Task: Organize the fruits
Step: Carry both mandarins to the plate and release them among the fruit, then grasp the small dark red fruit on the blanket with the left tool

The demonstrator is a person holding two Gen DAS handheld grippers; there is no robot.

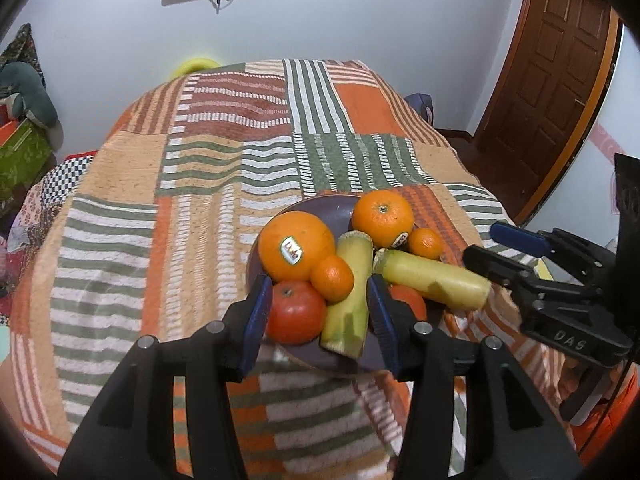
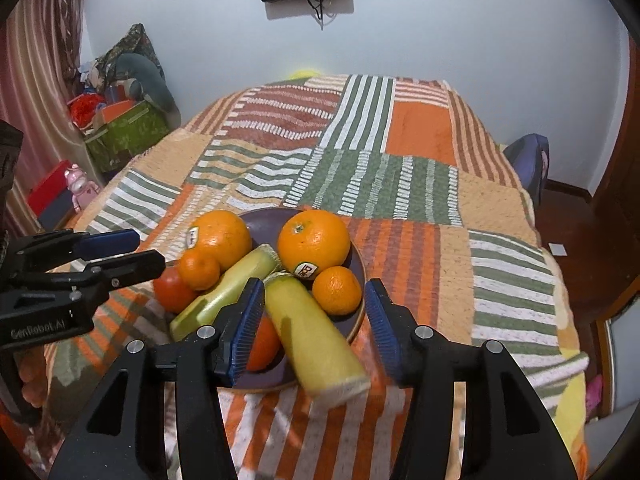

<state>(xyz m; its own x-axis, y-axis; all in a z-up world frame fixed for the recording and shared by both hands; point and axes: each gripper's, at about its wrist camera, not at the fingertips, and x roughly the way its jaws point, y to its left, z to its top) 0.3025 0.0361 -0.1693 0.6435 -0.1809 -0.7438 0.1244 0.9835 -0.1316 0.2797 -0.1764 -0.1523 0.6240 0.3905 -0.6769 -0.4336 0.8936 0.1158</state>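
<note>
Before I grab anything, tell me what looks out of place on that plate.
One yellow-green stalk sticks out past the rim of the plate toward the camera, its cut end hanging over the cloth. The fruit is piled close together. Nothing looks spilled or damaged.

Fruits (image 1: 296, 248) piled on the plate (image 1: 316, 208), plate on the bedspread (image 1: 200, 184).

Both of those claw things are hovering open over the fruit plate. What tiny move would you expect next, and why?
Probably the right gripper eases down and closes on the yellow-green stalk piece between its open jaws. That piece juts past the plate rim toward the camera, so it looks easiest to lift. The left gripper is also open, around the other stalk piece, which lies hemmed in by a tomato and oranges.
</note>
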